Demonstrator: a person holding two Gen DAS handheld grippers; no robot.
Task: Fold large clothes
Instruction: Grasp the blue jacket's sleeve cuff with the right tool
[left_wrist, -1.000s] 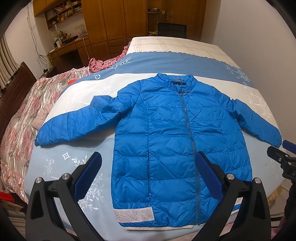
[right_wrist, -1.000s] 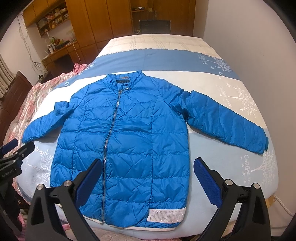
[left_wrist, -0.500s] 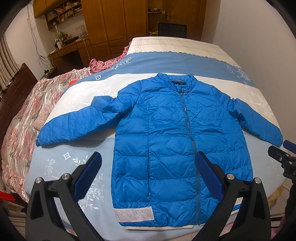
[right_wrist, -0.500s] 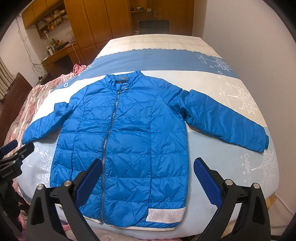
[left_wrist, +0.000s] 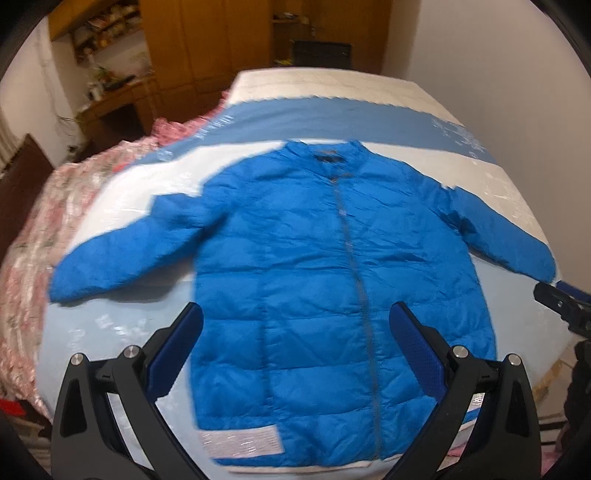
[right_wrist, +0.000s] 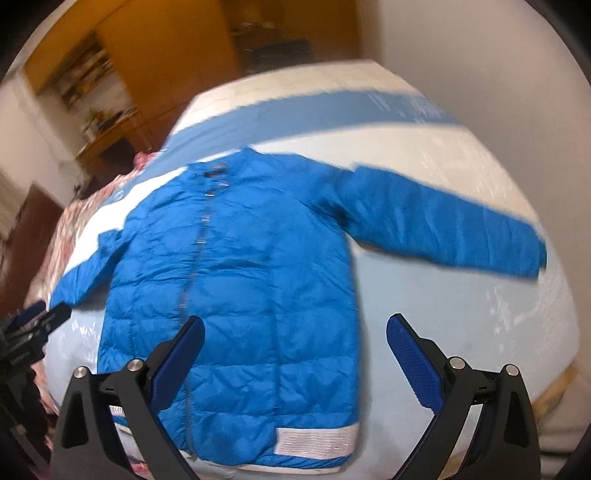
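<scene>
Grippers – left gripper, right gripper – level above blue jacket hem, jaws spread, empty.

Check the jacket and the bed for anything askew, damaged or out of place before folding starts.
Nothing stands out. The blue jacket lies flat on the bed, front up, zipped, both sleeves spread outward. Both views are motion-blurred, so small flaws could not be seen. The left gripper and right gripper are open, holding nothing.

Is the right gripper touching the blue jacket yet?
Cannot tell. In the right wrist view the right gripper stands open with the blue jacket behind its left finger, but the overlap hides any contact or gap.
</scene>
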